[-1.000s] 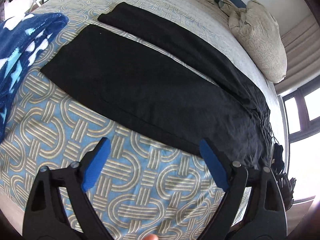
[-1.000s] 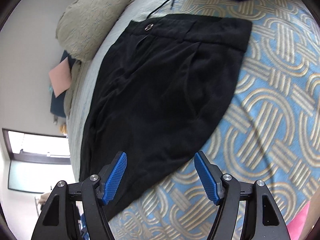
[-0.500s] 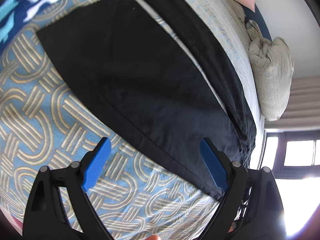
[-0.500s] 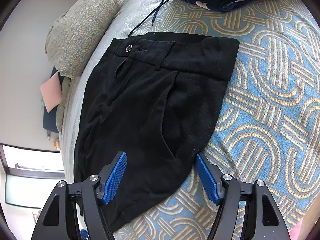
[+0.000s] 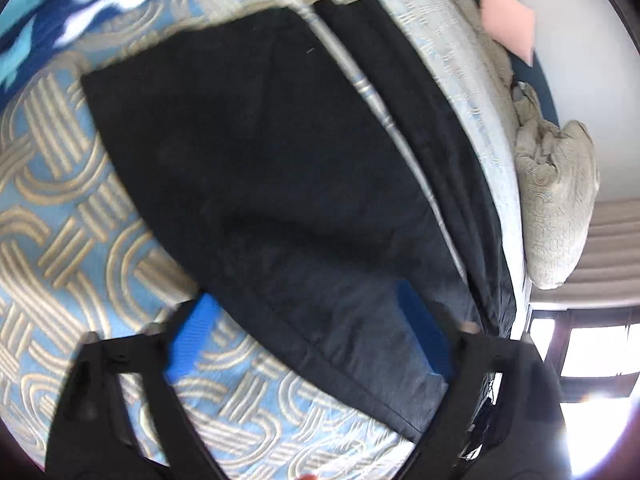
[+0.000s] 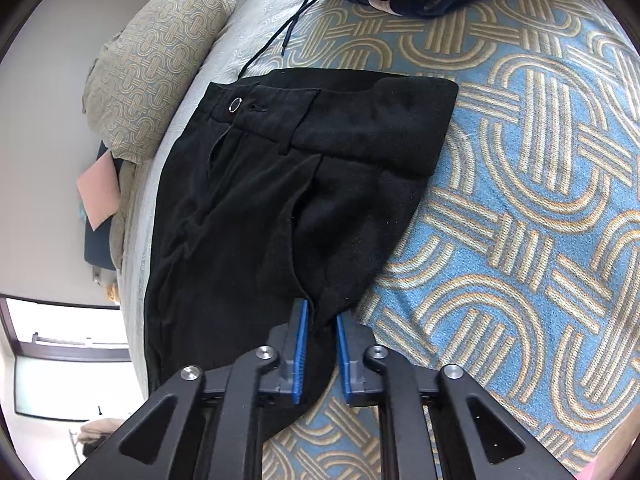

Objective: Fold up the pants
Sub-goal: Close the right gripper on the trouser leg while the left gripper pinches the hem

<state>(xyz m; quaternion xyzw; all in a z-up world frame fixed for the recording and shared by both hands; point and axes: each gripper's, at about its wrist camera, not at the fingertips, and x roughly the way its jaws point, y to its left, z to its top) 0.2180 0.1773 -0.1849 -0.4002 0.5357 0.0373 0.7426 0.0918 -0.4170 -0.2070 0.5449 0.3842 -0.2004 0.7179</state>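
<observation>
- Bedspread (image 6: pixel 540 208), blue with tan looped pattern, is covering the bed; pillow (image 6: pixel 148 80) is lying at its far edge.
- Black pants (image 6: pixel 280 200) are lying flat on it, legs apart.
- Right gripper (image 6: pixel 319 344) has just been closing, pinching the pants' side edge.
- Left gripper (image 5: pixel 304 340) has just been closing, its blurred blue pads (image 5: pixel 188 336) straddling the near leg's edge, apparently not yet pressing.

The pants (image 6: pixel 280 200) are matt black woven cloth with a small shiny metal button (image 6: pixel 235 104). The bedspread (image 6: pixel 540 200) is textured cloth with raised woven bands. The fingers (image 6: pixel 301 344) carry ribbed blue pads on matt black plastic.
</observation>
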